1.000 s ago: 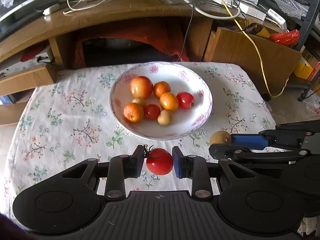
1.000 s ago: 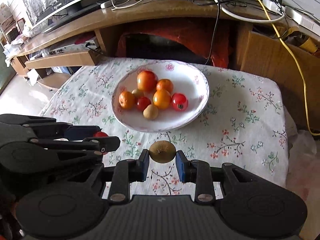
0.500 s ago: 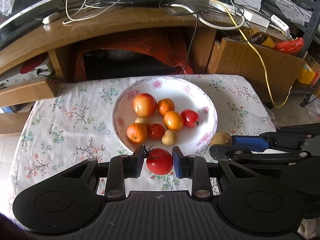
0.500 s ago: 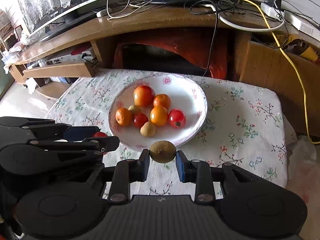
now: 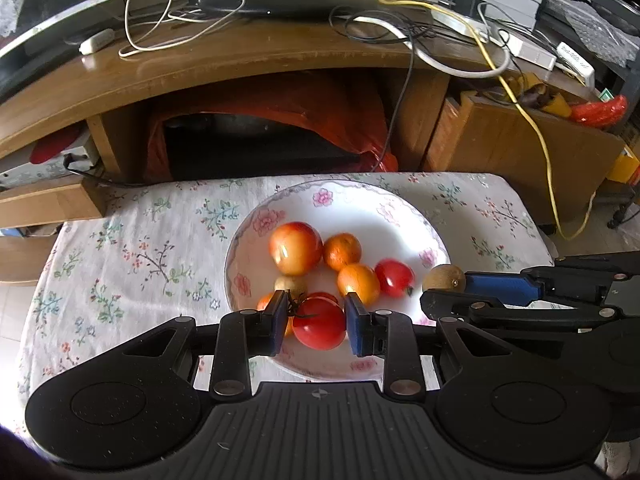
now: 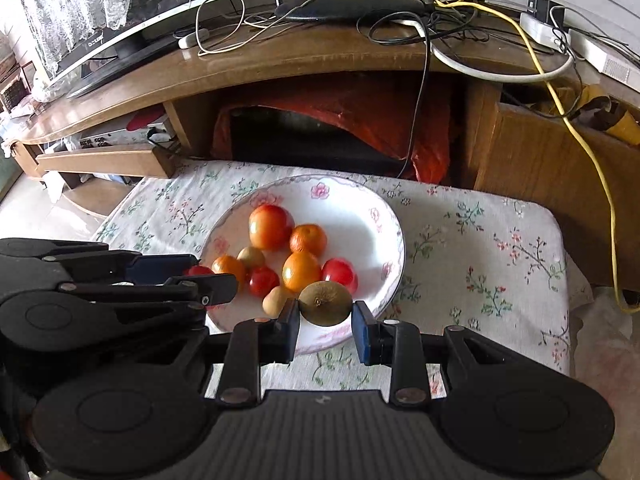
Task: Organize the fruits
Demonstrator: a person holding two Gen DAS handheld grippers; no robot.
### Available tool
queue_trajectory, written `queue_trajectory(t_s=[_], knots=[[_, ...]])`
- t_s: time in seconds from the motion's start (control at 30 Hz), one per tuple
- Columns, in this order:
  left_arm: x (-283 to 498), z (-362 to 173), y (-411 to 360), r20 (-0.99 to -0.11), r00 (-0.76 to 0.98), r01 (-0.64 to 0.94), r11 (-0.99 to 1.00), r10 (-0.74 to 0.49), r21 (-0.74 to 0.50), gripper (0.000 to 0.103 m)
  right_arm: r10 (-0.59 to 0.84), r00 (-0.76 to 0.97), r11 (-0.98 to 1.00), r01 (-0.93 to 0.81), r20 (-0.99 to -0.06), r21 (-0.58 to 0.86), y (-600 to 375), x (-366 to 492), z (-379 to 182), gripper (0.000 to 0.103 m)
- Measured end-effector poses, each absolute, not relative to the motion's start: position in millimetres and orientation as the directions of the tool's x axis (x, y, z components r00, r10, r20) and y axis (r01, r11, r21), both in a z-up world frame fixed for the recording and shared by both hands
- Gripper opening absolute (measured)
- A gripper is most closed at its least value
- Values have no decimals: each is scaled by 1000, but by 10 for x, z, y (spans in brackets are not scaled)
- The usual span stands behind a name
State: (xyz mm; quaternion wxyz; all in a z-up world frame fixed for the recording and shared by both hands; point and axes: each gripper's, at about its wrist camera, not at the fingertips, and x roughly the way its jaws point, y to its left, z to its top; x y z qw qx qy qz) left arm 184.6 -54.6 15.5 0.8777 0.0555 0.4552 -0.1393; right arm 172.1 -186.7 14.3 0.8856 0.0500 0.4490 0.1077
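Left wrist view: we see a red tomato (image 5: 319, 328) with a green stem clamped between the blue pads of the left gripper (image 5: 318, 326), jaws nearly closed, pressing both sides of it. The tomato hangs above the near part of the floral bowl (image 5: 400, 208). In the right wrist view we see a brown kiwi (image 6: 325, 304) pinched the same way in the right gripper (image 6: 326, 322), jaws narrow and tight on it, over the bowl's near right rim (image 6: 394, 240). The kiwi also shows in the left view (image 5: 444, 278), by the bowl's right edge, with the right gripper's blue finger (image 5: 500, 284) behind it.

In the bowl we count a big red-yellow apple (image 6: 271, 227) at the back, two oranges (image 6: 308, 239) just in front of it, a third orange (image 6: 229, 267) on the left, two small red tomatoes (image 6: 264, 280), and two small tan fruits (image 6: 251, 257); what kind, we cannot tell. They sit clustered, several touching.

The bowl rests on a white flowered tablecloth (image 6: 480, 240) over a low table. The left gripper (image 6: 192, 280) comes in from the left edge of the right view, its tomato barely visible as a red sliver. Behind the table we note a wooden desk (image 5: 240, 60) with a tangle of cables (image 5: 400, 20), a yellow cable (image 5: 532, 128) trailing down its right side, and an orange cloth (image 5: 300, 100) in the opening beneath.
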Motion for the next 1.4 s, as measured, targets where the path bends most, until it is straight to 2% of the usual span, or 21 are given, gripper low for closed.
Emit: queue_trajectory(t_s=[0.57, 0.9, 1.13, 1.4], knots=[[2222, -55, -566, -833, 524, 252, 967, -177, -47, 38, 244, 563, 970, -139, -790, 201, -1913, 2178, -118, 32], [2238, -36, -521, -829, 535, 227, 973, -163, -45, 52, 264, 567, 964, -127, -780, 234, -1949, 2202, -122, 32], [2215, 25, -476, -821, 551, 214, 976, -148, -32, 58, 271, 577, 961, -125, -771, 245, -1957, 2185, -74, 32], [2053, 107, -431, -805, 582, 195, 981, -117, -1, 75, 252, 581, 967, -114, -774, 229, -1944, 2097, -3, 36]])
